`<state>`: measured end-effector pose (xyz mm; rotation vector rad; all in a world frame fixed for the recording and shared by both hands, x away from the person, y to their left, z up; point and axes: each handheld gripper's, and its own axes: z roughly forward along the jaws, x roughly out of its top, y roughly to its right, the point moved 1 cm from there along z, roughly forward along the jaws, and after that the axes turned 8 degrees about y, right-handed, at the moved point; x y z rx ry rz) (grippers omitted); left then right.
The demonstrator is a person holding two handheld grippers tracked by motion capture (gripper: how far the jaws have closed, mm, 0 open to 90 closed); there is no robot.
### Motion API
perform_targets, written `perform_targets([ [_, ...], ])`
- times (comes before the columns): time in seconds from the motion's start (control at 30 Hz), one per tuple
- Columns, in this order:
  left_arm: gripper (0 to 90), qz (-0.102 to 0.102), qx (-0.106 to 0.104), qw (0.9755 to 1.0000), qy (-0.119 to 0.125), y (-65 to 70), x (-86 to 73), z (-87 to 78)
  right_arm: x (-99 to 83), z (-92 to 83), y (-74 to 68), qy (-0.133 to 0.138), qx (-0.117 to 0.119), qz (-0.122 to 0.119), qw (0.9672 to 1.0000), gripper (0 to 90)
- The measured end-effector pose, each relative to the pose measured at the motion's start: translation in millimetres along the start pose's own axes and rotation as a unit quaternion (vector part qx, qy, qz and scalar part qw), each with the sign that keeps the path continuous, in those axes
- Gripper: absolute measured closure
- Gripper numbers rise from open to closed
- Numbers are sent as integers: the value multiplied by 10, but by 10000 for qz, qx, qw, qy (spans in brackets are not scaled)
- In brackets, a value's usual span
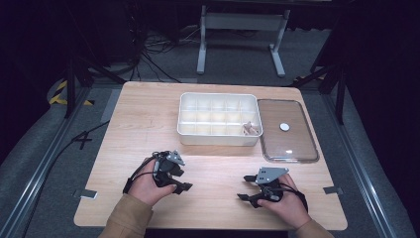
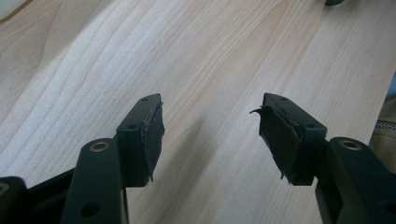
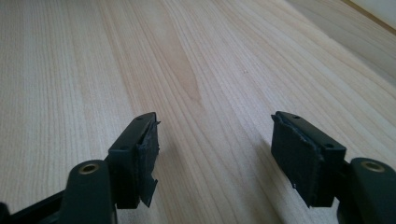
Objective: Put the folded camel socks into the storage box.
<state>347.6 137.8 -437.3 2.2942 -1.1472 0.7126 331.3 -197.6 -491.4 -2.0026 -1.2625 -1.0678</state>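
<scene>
Both claws are just parked low on the surface [image 1: 148,119], near edge: left claw [image 1: 184,187] and right claw [image 1: 244,187], each with jaws spread wide and nothing between them. Box [image 1: 219,119] with its lid [image 1: 289,144] beside it sits well apart, farther back.

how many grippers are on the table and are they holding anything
2: the left gripper at the near left, the right gripper at the near right, both open and empty.

Small object [image 1: 251,129] in divided tray [image 1: 218,141], unidentifiable.
</scene>
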Motion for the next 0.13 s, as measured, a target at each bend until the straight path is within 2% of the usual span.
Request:
perform_targets([
  [0.13, 392, -25, 87, 10000, -37, -57, -36, 9, -6, 2, 4, 32, -9, 15, 10000, 320],
])
